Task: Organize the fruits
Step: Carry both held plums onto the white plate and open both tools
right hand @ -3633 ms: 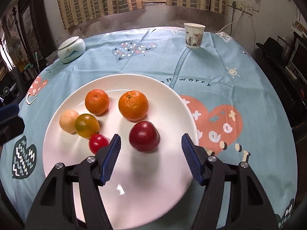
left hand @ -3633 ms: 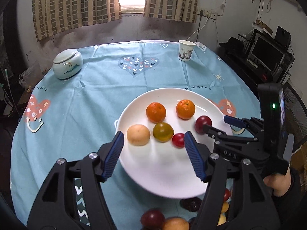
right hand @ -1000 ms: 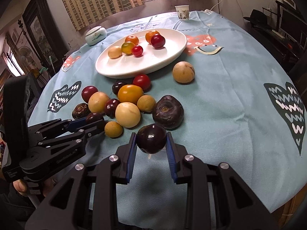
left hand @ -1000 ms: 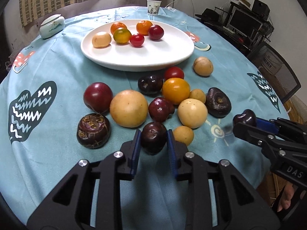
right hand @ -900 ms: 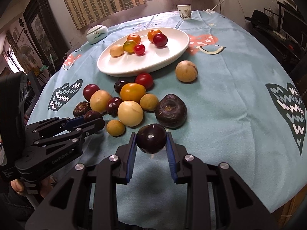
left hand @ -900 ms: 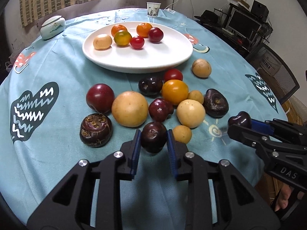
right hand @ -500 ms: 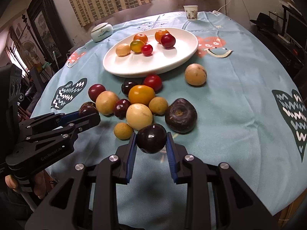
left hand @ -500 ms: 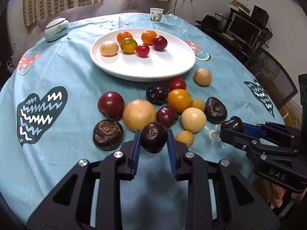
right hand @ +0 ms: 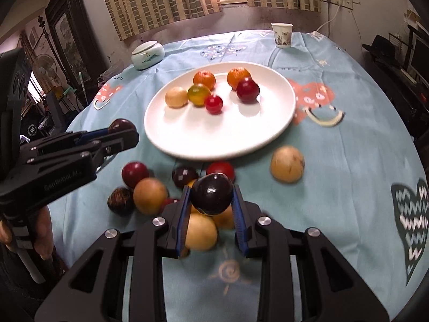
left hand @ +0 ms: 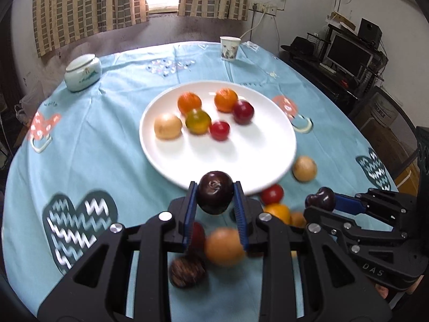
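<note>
Above the near edge of the fruit pile, we carry two dark plums at once: our left gripper is pinching one dark plum between its blue pads, and our right gripper is pinching the other plum the same way, both fruits clear of the blue tablecloth. The white plate lies straight ahead of both grippers, farther from us, with six fruits gathered toward its back half and its near half bare. From the left wrist view the left plum sits right at the plate's near rim, so we judge the left hand the nearer one to a drop; from the right wrist view the loose fruits on the cloth lie between the right plum and the rim. The right gripper shows to the right of the left one, apart from it. A plum is nearly round, so no long axis matters; we reckon the next move needs only a forward carry over the rim, then spreading the pads above the bare near half, gently, since a round plum could roll into the others
</note>
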A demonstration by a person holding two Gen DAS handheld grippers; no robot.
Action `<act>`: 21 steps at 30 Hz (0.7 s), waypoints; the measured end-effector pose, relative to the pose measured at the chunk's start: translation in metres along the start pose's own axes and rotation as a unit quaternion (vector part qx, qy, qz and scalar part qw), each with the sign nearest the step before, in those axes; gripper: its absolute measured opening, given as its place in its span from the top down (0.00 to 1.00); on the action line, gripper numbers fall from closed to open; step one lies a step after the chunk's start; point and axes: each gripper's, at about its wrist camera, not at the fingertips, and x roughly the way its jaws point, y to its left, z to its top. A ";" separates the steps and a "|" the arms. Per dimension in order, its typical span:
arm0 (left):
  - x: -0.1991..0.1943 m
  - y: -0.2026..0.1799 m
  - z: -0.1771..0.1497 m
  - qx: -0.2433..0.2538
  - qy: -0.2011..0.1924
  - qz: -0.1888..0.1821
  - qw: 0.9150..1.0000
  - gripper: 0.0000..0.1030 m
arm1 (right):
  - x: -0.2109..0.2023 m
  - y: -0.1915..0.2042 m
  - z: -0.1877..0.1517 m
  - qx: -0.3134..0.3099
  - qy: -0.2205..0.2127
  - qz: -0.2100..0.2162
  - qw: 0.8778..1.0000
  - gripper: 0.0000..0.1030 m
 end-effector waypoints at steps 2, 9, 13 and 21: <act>0.007 0.006 0.019 0.001 -0.003 0.007 1.000 0.74 | 0.003 -0.002 0.019 -0.007 -0.005 0.000 1.000 0.70; 0.055 0.029 0.063 -0.018 0.023 0.018 0.999 0.74 | 0.044 -0.010 0.092 -0.022 -0.003 -0.009 1.000 0.70; 0.081 0.040 0.067 -0.031 0.042 0.019 0.998 0.74 | 0.077 -0.015 0.115 -0.018 0.003 -0.014 1.000 0.71; 0.103 0.049 0.064 -0.032 0.058 0.019 0.998 0.74 | 0.116 -0.017 0.117 -0.019 0.031 -0.013 0.999 0.70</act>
